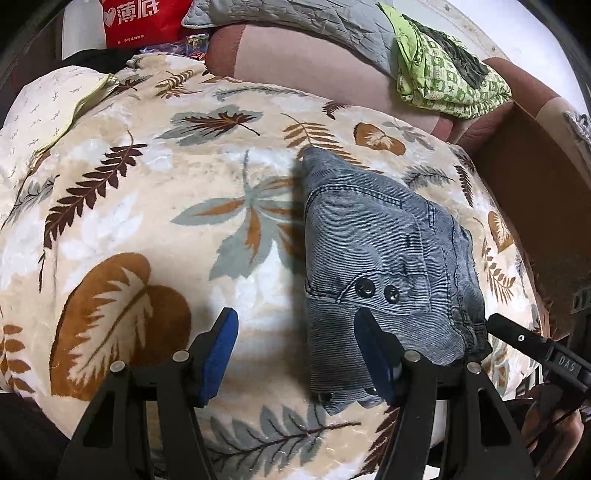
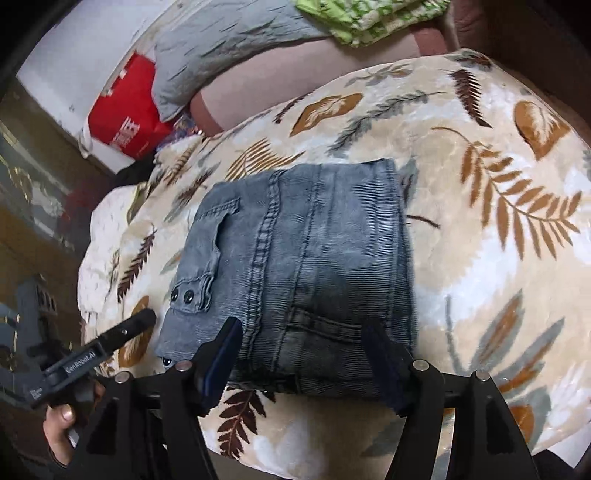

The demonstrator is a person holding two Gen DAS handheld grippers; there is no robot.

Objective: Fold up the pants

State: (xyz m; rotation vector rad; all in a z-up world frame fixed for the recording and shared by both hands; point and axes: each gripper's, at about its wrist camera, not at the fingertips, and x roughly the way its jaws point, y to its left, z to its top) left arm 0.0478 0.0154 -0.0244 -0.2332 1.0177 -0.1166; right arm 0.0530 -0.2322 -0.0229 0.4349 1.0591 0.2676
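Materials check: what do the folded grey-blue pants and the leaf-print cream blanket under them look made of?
Folded grey-blue pants: likely washed denim or fine corduroy; fine ribbed weave, faded tone, double-stitched seams, dark, probably metal snaps. Matte.

Leaf-print cream blanket: likely plush synthetic fleece; crushed nap with a slight sheen, soft blurred print edges. Fibre content can't be confirmed by look alone.

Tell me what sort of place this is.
Probably a home living room or bedroom: a leaf-print plush blanket covers soft furniture, folded grey pants lie on it, and a grey quilted pillow sits behind.
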